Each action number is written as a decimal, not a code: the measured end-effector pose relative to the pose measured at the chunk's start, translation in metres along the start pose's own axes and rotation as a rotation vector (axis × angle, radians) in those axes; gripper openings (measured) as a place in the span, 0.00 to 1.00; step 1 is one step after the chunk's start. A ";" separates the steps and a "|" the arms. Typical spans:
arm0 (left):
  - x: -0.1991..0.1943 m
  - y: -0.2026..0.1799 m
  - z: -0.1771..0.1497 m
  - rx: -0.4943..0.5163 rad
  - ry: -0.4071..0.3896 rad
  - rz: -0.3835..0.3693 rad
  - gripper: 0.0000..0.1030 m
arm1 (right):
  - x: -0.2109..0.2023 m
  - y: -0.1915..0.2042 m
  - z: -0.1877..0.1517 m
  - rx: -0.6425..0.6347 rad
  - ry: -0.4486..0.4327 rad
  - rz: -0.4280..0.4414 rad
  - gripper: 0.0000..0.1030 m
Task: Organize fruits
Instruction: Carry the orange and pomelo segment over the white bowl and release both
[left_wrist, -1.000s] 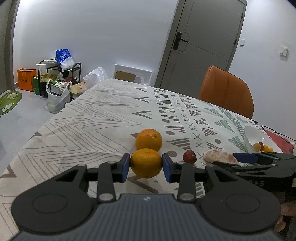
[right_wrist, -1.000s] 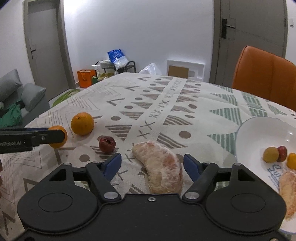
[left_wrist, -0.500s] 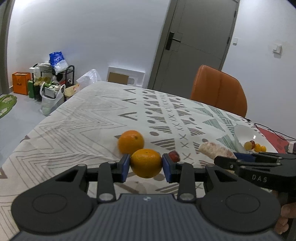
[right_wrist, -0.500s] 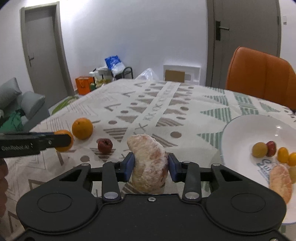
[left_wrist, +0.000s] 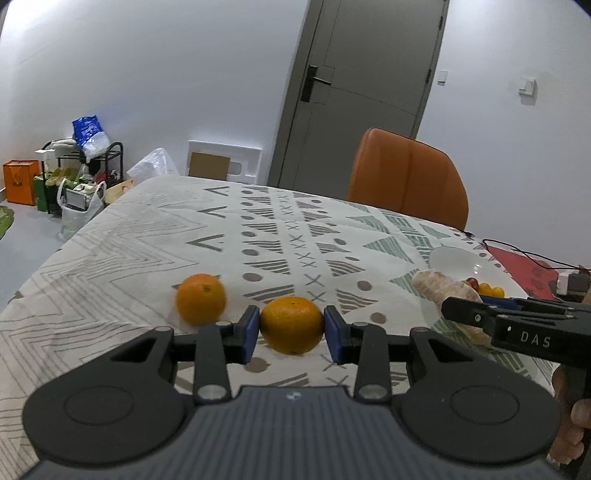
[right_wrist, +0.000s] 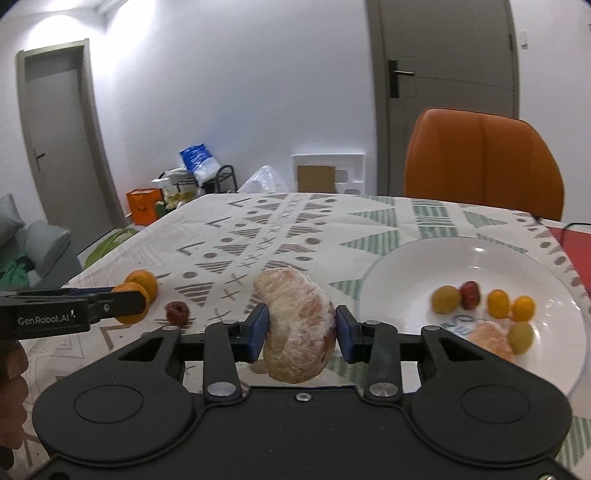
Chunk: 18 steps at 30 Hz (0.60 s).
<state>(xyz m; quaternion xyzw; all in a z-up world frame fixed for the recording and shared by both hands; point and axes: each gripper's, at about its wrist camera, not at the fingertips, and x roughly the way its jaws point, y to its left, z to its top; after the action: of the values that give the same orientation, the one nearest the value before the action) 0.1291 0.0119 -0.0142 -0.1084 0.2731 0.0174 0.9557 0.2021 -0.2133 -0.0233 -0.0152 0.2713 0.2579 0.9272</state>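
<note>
My left gripper is shut on an orange and holds it above the patterned tablecloth. A second orange lies on the cloth to its left. My right gripper is shut on a peeled pomelo segment, lifted off the cloth, left of the white bowl. The bowl holds several small fruits and another pomelo piece. A red date lies on the cloth. The left gripper with its orange also shows in the right wrist view.
An orange chair stands at the table's far side. A red mat with a black cable lies right of the bowl. Shelves and bags stand on the floor beyond the table's left edge.
My right gripper closed on the pomelo segment and lifted it, moving toward the bowl. My left gripper rose and shifted right with its orange, away from the second orange.
</note>
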 end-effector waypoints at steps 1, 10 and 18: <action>0.000 -0.002 0.000 0.002 0.000 -0.004 0.35 | -0.002 -0.003 0.000 0.006 -0.003 -0.008 0.36; 0.004 -0.018 0.001 0.024 0.002 -0.028 0.35 | -0.011 -0.025 -0.004 0.041 -0.017 -0.050 0.36; 0.009 -0.031 0.003 0.046 0.006 -0.047 0.35 | -0.017 -0.044 -0.008 0.072 -0.026 -0.086 0.36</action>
<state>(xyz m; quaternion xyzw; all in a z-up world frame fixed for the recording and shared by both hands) 0.1413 -0.0185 -0.0107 -0.0928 0.2738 -0.0115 0.9572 0.2076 -0.2610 -0.0262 0.0100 0.2675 0.2078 0.9408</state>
